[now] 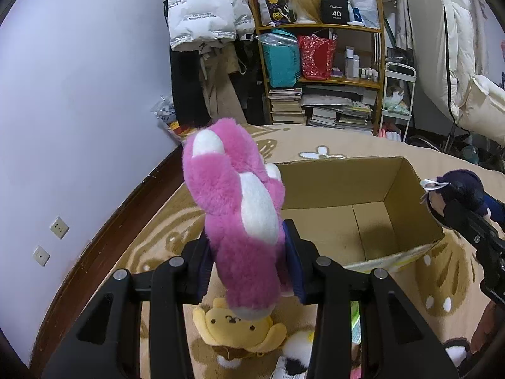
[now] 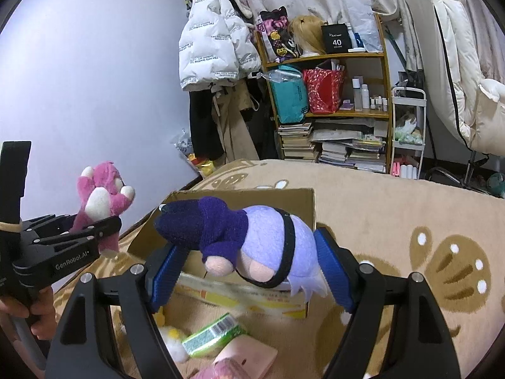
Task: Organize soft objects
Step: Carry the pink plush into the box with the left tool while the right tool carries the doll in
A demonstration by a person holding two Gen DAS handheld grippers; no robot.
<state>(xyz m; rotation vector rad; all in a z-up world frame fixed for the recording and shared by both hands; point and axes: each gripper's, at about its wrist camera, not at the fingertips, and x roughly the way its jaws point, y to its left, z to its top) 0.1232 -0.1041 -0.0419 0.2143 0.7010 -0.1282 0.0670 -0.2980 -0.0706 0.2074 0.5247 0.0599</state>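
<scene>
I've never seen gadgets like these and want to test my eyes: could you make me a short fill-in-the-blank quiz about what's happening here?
1. The left claw is squeezing a plush toy whose fur is ____ and white.
2. The right claw grips a lavender plush doll dressed in dark ____.
3. Just ahead of both claws sits an open ____ box.

Missing words: pink; purple; cardboard
</scene>
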